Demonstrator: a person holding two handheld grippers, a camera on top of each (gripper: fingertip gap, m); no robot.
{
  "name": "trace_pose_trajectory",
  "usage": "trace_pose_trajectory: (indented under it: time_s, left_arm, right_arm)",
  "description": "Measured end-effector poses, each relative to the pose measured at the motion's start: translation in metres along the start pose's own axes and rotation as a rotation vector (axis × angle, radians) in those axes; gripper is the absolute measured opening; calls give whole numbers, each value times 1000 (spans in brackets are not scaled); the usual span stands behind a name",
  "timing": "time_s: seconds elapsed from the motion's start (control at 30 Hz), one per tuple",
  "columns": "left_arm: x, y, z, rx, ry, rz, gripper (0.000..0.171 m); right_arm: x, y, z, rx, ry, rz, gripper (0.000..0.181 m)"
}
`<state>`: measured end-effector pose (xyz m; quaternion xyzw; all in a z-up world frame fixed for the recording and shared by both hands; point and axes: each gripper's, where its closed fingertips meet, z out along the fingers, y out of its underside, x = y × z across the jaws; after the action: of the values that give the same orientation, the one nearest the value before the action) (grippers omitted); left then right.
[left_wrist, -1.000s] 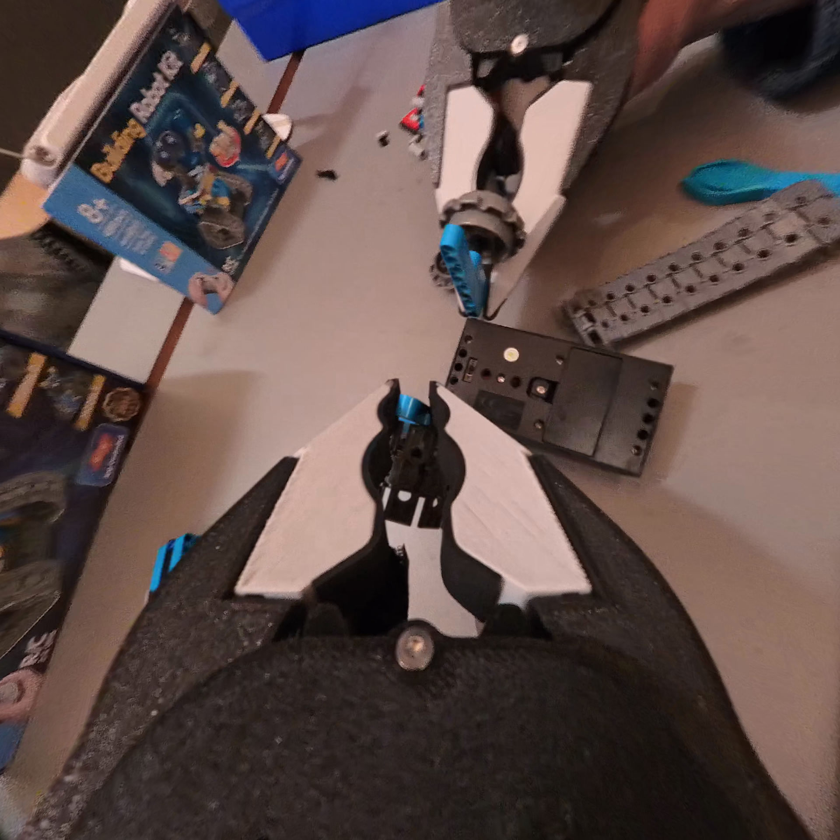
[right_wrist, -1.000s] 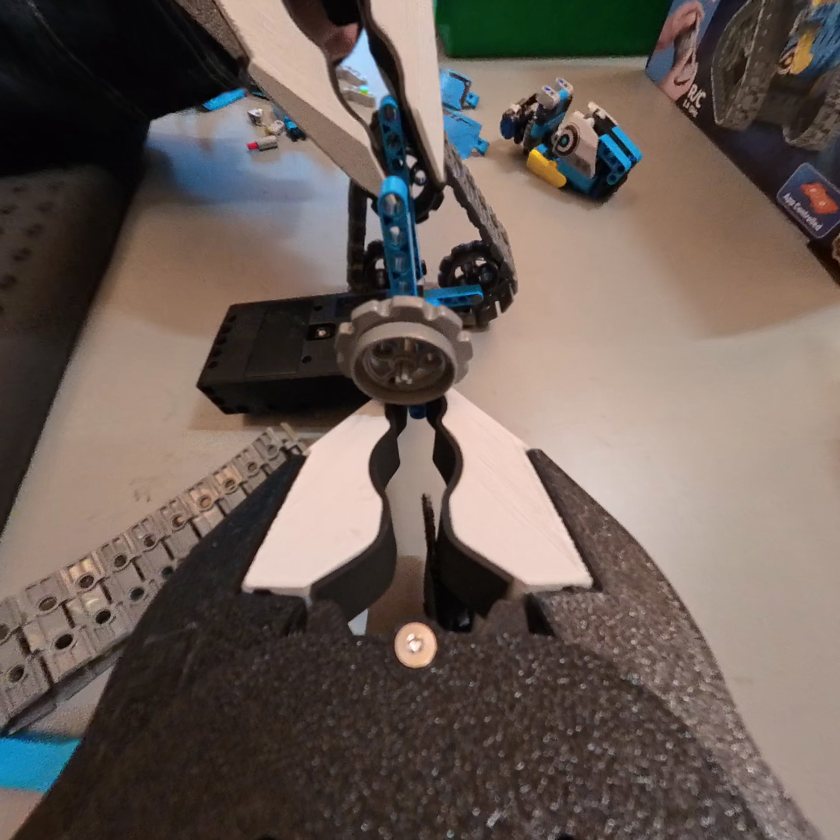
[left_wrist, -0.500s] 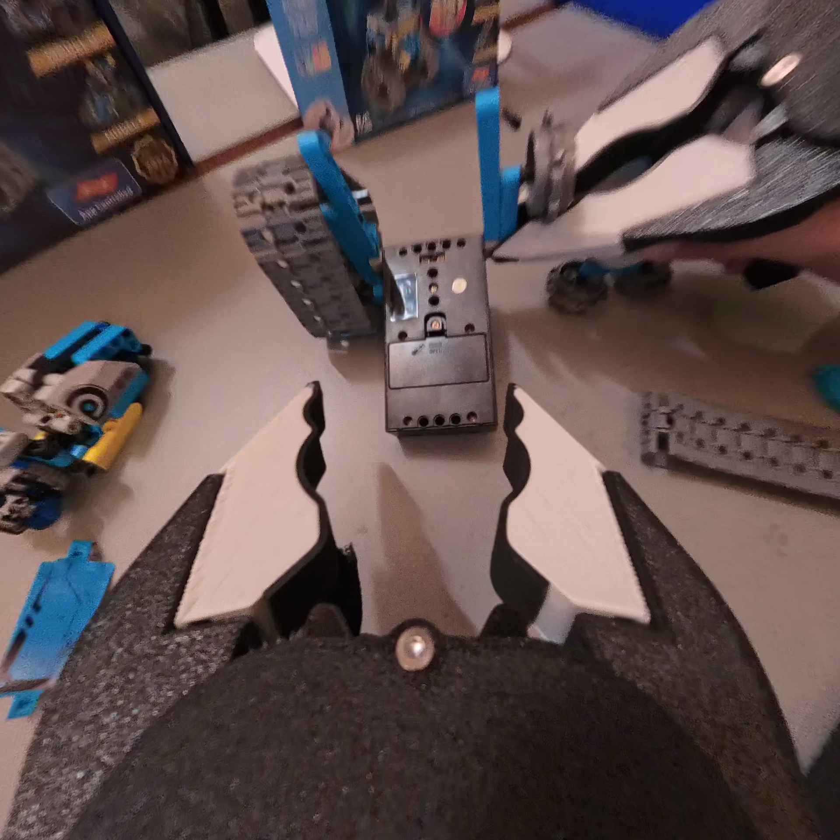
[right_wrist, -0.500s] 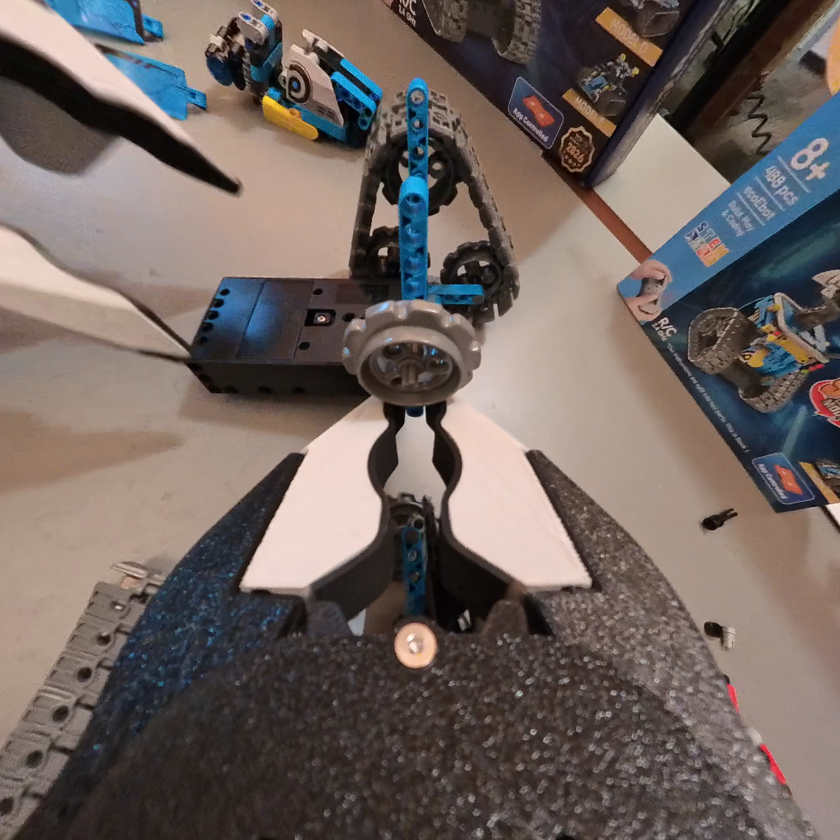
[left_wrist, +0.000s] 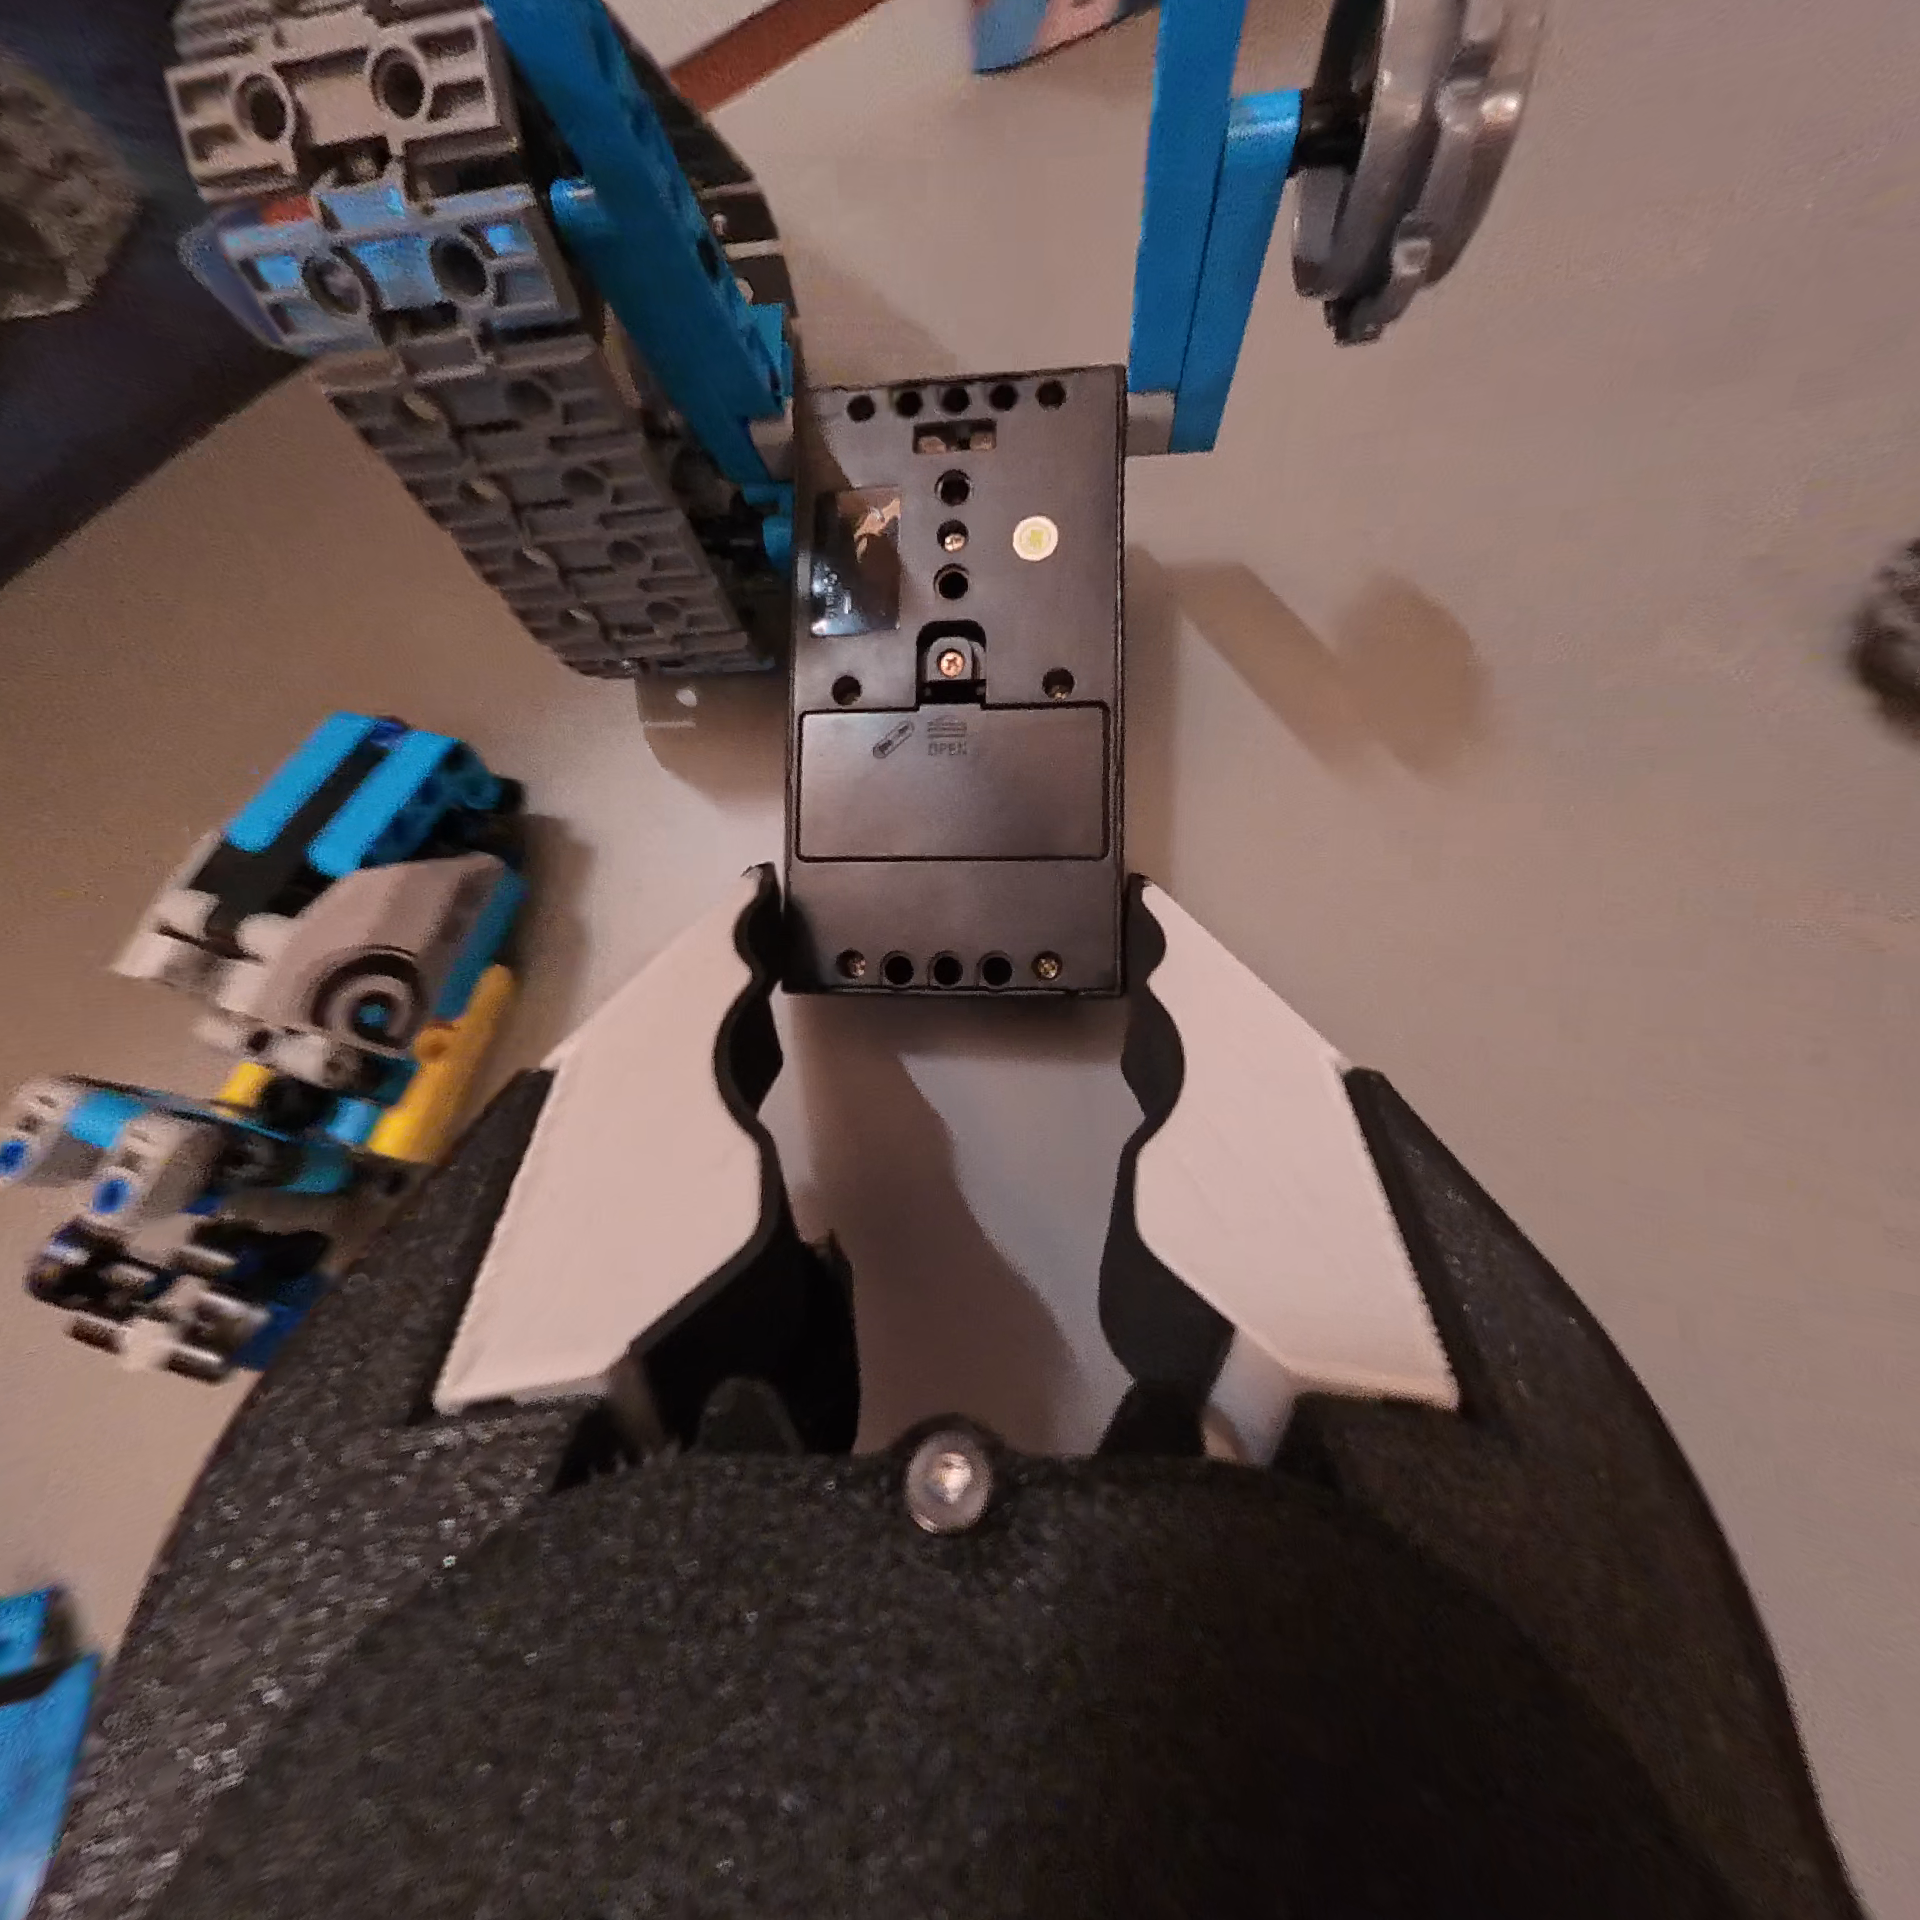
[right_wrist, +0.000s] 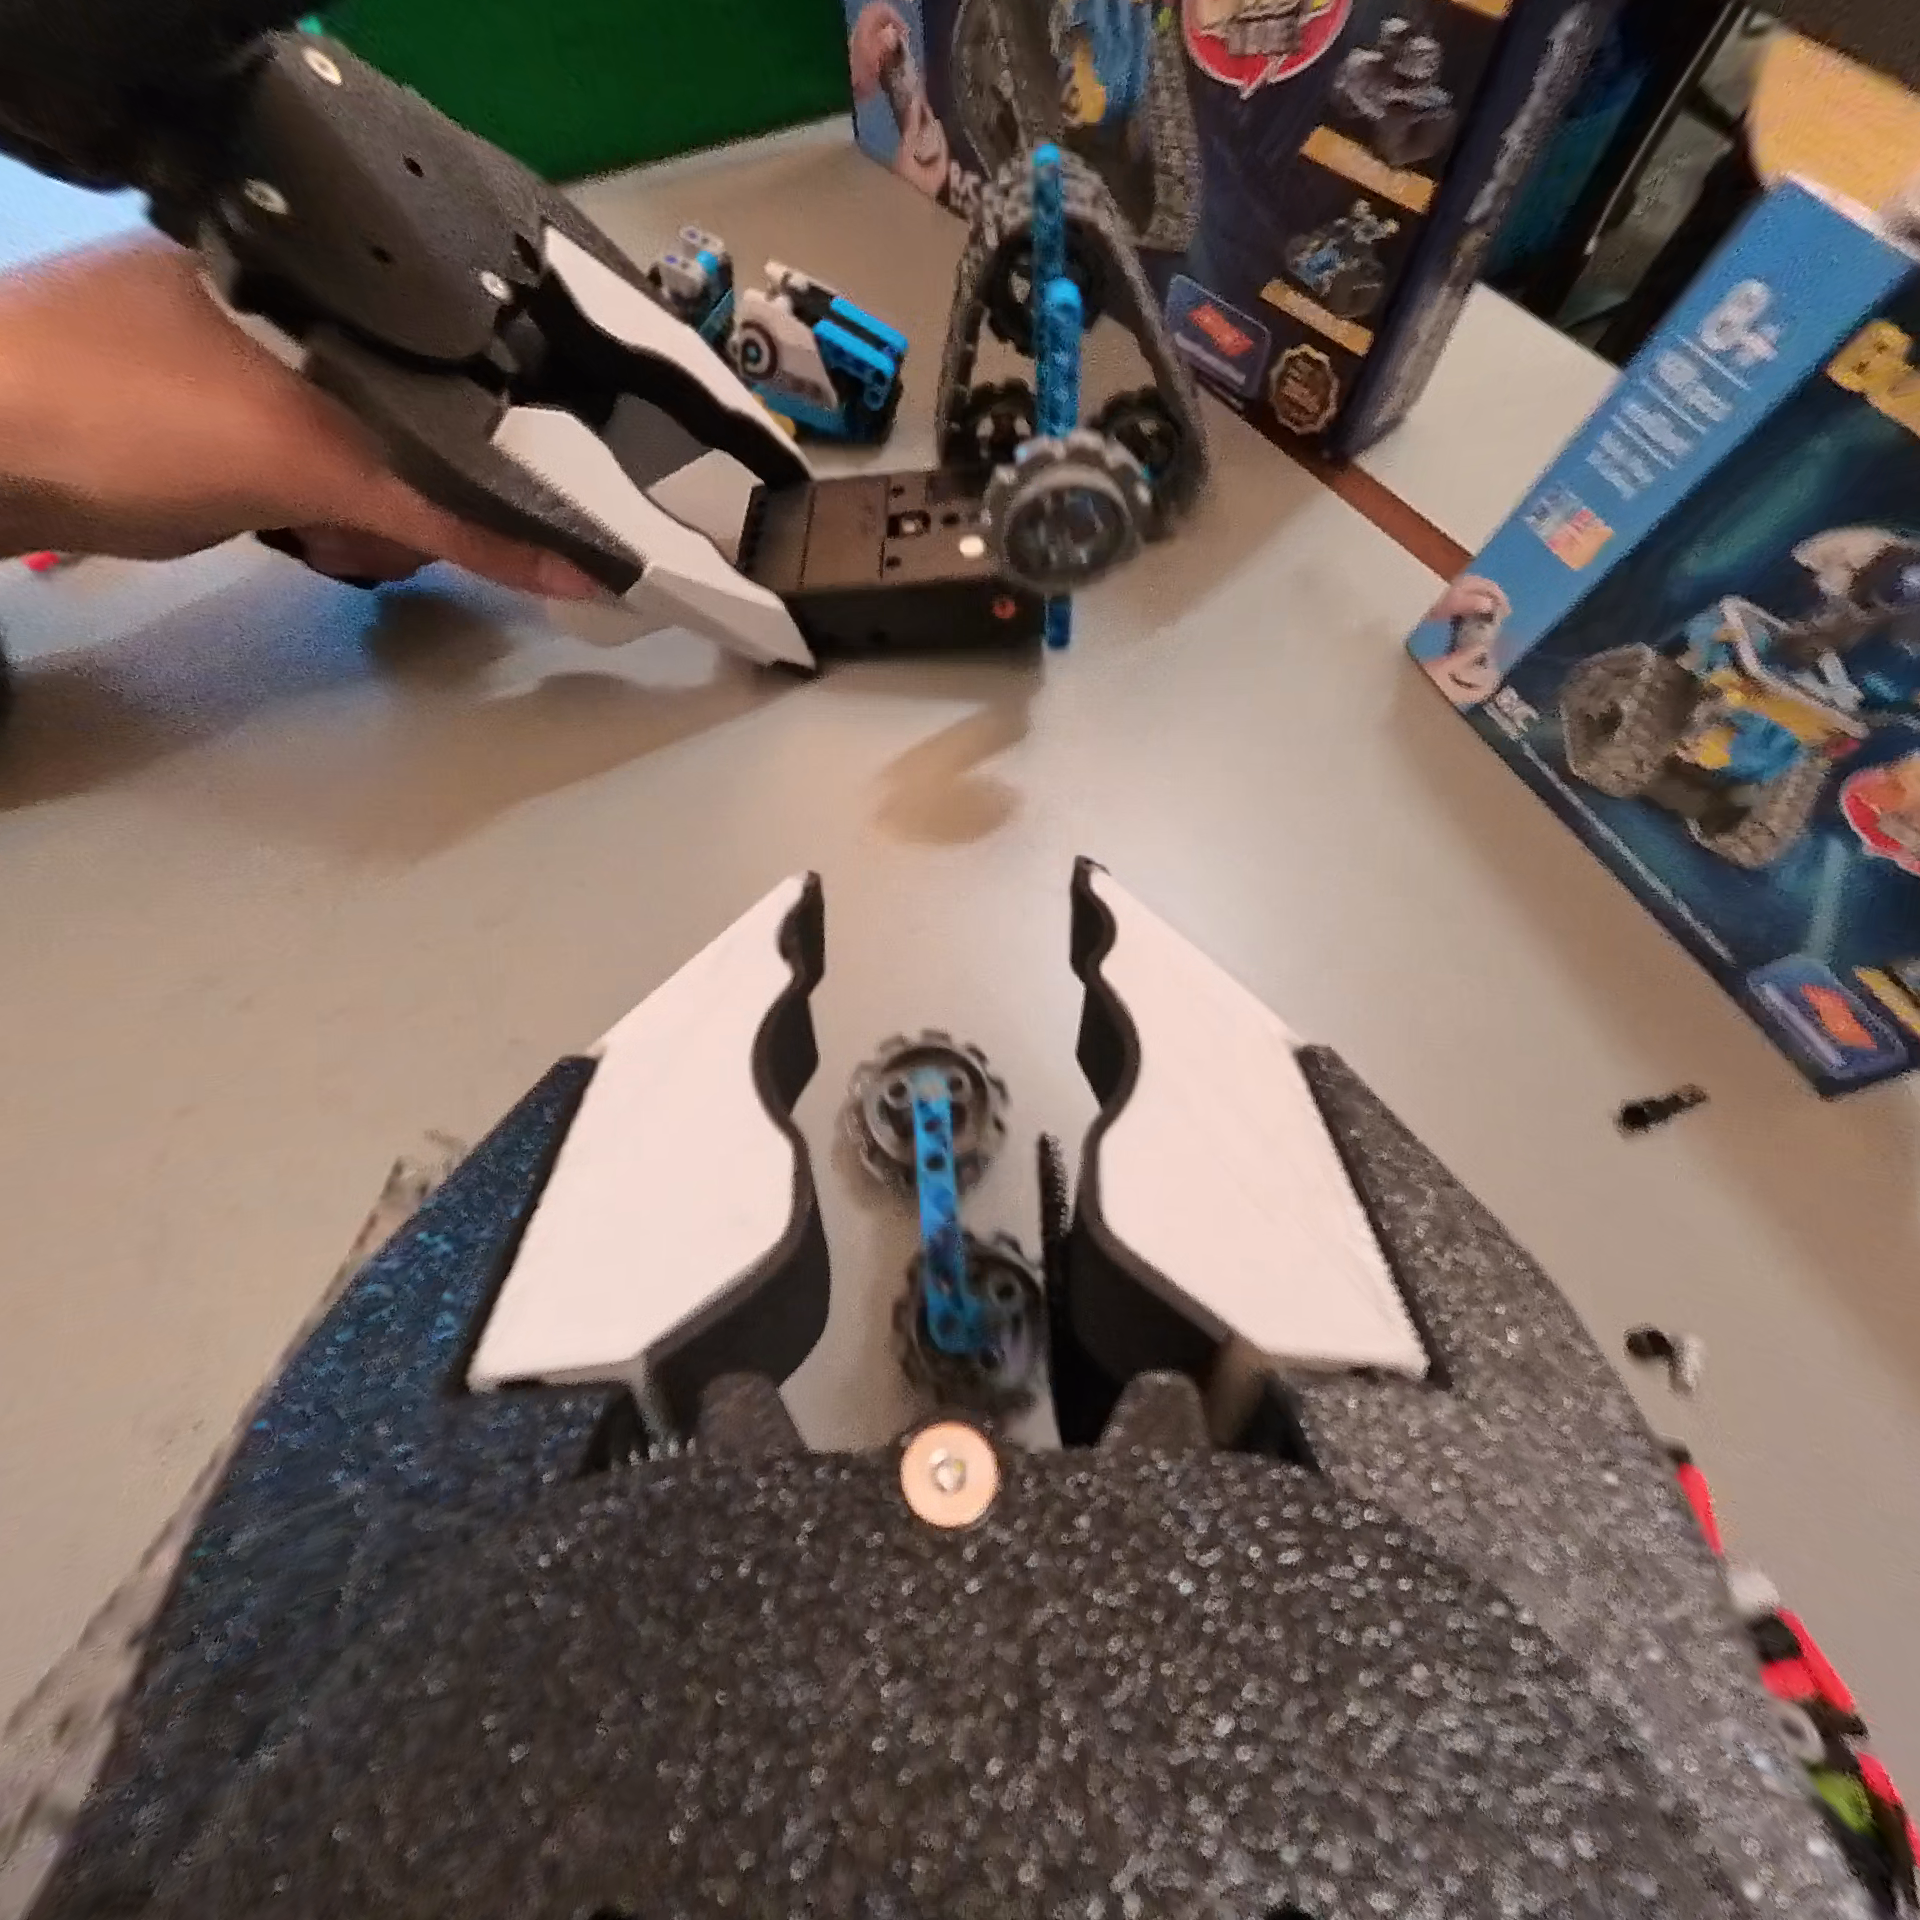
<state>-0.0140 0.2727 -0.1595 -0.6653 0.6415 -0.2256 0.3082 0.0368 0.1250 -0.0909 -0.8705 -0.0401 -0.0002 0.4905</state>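
Left gripper (left_wrist: 951, 914) spread around the near end of the black battery box (left_wrist: 956, 686); right gripper (right_wrist: 945, 894) spread and empty.

The left gripper's jaws stand wide, one tip at each near corner of the battery box, touching or just beside its side walls; I cannot tell if they press yet. The box lies flat on the grey table (left_wrist: 1455, 935), its long axis running straight ahead, away from the gripper. At its far end a grey tracked tread unit (left_wrist: 499, 416) stands on the left, with a blue beam (left_wrist: 1195, 229) carrying a grey toothed wheel (left_wrist: 1392, 156) on the right. The right gripper, well apart from the box, hangs over a loose blue beam with two dark gears (right_wrist: 940, 1205) that lies between its jaws, not pinched. A small blue-and-white model (left_wrist: 312, 987) sits left of the box.
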Motion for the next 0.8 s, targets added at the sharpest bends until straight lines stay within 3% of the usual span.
trace_pose_trajectory:
  time_s: [0.2, 0.27, 0.4, 0.47, 0.53, 0.67, 0.8]
  left_arm:
    - [-2, 4, -3, 29, 0, -36, 68]
    - [-5, 5, -14, 62, -15, -77, 90]
    - [-1, -34, -59, 354, -17, -158, 85]
    - [21, -59, -77, 505, 68, -155, 78]
    - [53, -73, -80, 571, 159, -92, 75]
    - [151, -67, -57, 422, 517, 129, 55]
    - [179, -55, -19, 291, 520, 332, 49]
  right_arm:
    - [38, 33, -56, 31, -65, 181, 50]
    - [47, 45, -61, 23, -38, 205, 49]
    - [43, 49, -60, 10, -54, 211, 51]
    - [34, 49, -59, 2, -70, 189, 51]
    - [21, 54, -55, -24, -83, 149, 51]
    - [8, 72, -42, -125, -38, 2, 44]
    - [5, 80, -37, -165, -35, -43, 29]
